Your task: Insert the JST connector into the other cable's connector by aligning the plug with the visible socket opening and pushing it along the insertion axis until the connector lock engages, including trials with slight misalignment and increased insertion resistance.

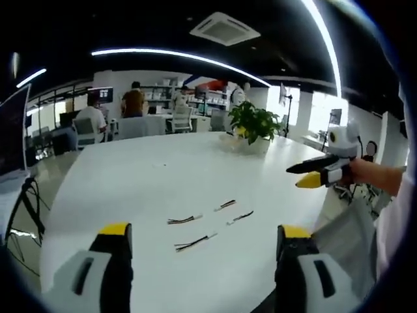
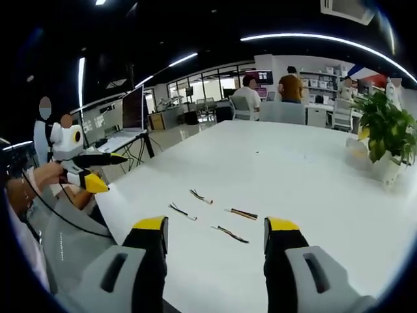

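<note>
On the white counter (image 1: 163, 176) lie four short JST cables, loosely grouped and none touching another. In the left gripper view they sit between and just beyond the left tongs (image 1: 202, 244), whose two yellow-tipped jaws stand wide apart with nothing between them. The nearest cable (image 1: 193, 243) lies closest to the jaws, a second cable (image 1: 183, 220) sits beyond it to the left, a third cable (image 1: 226, 205) lies farther back, and a fourth cable (image 1: 241, 217) rests to the right of the group. Each shows dark wires ending in a small pale connector; the plug and socket shapes are too small to tell apart.

The right tongs (image 2: 215, 238) also stand open and empty over the near edge of the counter (image 2: 293, 163). In the right gripper view the same four cables spread ahead of the jaws: one (image 2: 229, 234) nearest, one (image 2: 183, 212) to the left, one (image 2: 201, 196) farthest back, and one (image 2: 242, 213) with reddish wires toward the right.

Each gripper appears in the other's view, held in the air off the counter's edge: the right one (image 1: 311, 175) in a hand (image 1: 361, 173) at the right side, the left one (image 2: 98, 173) at the left side.

A potted green plant (image 1: 254, 124) stands at the far end of the counter. Beyond are office desks, chairs and several people (image 1: 133, 101), with long ceiling lights overhead
</note>
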The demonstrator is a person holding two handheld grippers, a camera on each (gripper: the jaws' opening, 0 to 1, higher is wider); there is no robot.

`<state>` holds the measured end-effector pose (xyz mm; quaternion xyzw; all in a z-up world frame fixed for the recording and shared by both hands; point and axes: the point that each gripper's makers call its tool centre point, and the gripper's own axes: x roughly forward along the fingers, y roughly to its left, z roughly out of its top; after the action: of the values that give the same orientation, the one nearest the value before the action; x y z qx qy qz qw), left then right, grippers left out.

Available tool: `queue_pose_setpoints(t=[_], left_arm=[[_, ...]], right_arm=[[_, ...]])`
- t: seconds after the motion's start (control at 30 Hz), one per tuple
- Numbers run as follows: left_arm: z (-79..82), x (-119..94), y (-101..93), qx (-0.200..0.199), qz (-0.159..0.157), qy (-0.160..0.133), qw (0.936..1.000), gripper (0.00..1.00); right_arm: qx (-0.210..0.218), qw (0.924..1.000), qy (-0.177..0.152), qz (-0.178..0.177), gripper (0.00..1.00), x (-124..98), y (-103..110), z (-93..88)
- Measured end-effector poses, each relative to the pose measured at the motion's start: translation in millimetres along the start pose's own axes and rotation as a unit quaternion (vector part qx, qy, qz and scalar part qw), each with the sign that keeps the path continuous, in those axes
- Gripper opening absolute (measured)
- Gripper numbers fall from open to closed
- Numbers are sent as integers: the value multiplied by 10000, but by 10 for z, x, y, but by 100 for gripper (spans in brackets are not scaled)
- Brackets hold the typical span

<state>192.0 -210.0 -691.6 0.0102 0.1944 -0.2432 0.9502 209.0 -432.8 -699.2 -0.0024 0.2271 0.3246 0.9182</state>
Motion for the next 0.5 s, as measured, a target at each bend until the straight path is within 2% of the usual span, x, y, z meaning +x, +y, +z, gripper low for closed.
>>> queue_pose_setpoints(t=[0.33,0.5], left_arm=[[-3,45,-13,-34,-63,37,10000,89],[-43,53,5,-178,-27,88,9998,89]], right_arm=[[-40,10000,-19,5,58,39,-33,64],[-27,10000,-2,-23,58,66,-64,57]])
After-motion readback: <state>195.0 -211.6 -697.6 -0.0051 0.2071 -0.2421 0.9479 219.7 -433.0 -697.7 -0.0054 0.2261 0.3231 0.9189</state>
